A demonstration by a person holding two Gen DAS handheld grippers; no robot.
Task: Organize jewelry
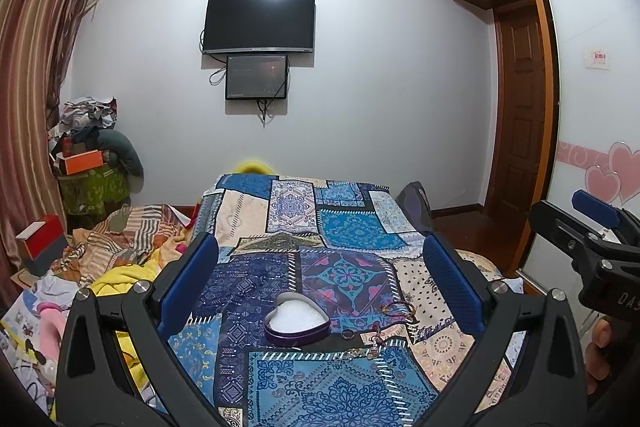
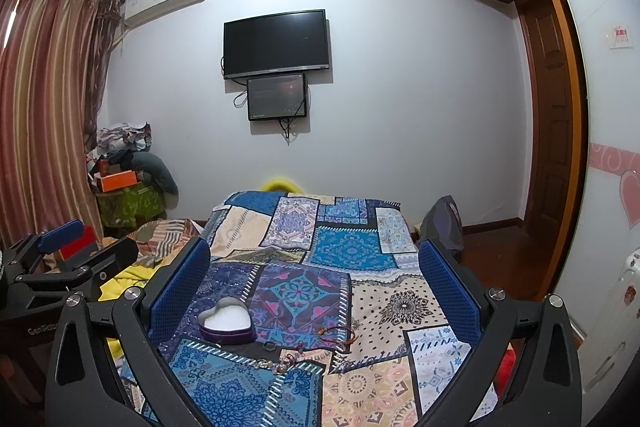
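A purple heart-shaped tin (image 1: 297, 321) with white lining lies open on the patchwork cloth (image 1: 344, 227); it also shows in the right wrist view (image 2: 227, 321). To its right lie a ring (image 1: 347, 334) (image 2: 269, 346), a red cord bracelet (image 1: 400, 311) (image 2: 336, 335) and a beaded chain (image 1: 370, 349) (image 2: 280, 366). My left gripper (image 1: 320, 259) is open and empty, held above and before the tin. My right gripper (image 2: 314, 263) is open and empty, beside the left one. Each gripper shows at the edge of the other's view.
The cloth covers a table or bed end (image 2: 360, 387) that runs toward the far wall. Heaped bedding and clutter (image 1: 120, 247) lie to the left. A dark bag (image 2: 444, 223) sits at the far right corner. A wardrobe (image 1: 592, 107) stands right.
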